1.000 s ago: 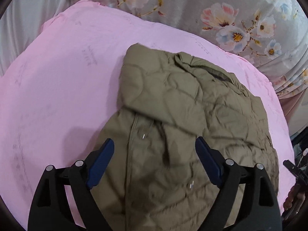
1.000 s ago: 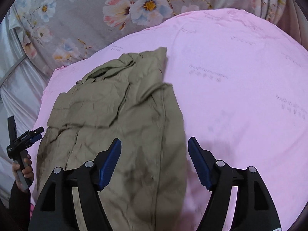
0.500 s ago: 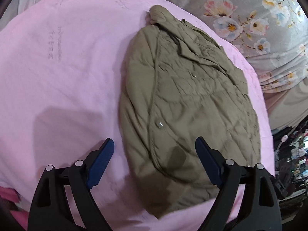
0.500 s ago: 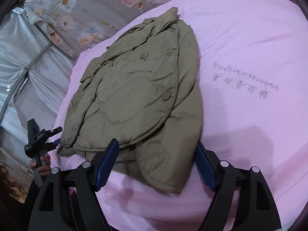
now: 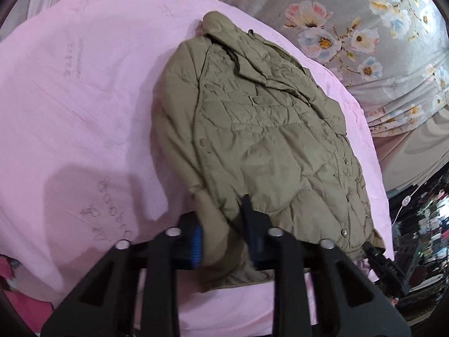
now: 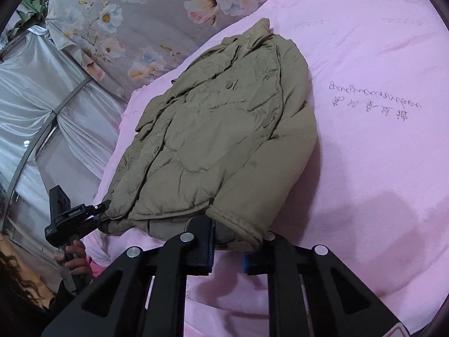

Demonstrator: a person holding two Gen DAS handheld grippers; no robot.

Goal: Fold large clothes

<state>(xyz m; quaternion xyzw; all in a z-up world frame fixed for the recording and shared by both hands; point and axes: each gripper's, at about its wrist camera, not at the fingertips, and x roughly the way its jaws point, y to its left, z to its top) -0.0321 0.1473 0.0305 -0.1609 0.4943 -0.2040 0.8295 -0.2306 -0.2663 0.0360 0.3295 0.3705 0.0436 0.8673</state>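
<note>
The olive jacket [image 5: 252,146] is lying flat on the pink bed [image 5: 84,112], sleeves apparently tucked in. The left tool [image 5: 221,233] and right tool [image 6: 227,241] are closing narrowly on its hem at 6 o'clock. The lengthwise fold is remaining.

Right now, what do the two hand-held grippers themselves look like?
Both match: the left hand-held gripper and the right hand-held gripper have matte black triangular cut-out frames, silver round bolt heads and blue pads on their fingers. The right one carries a red label corner. No cables visible.
</note>
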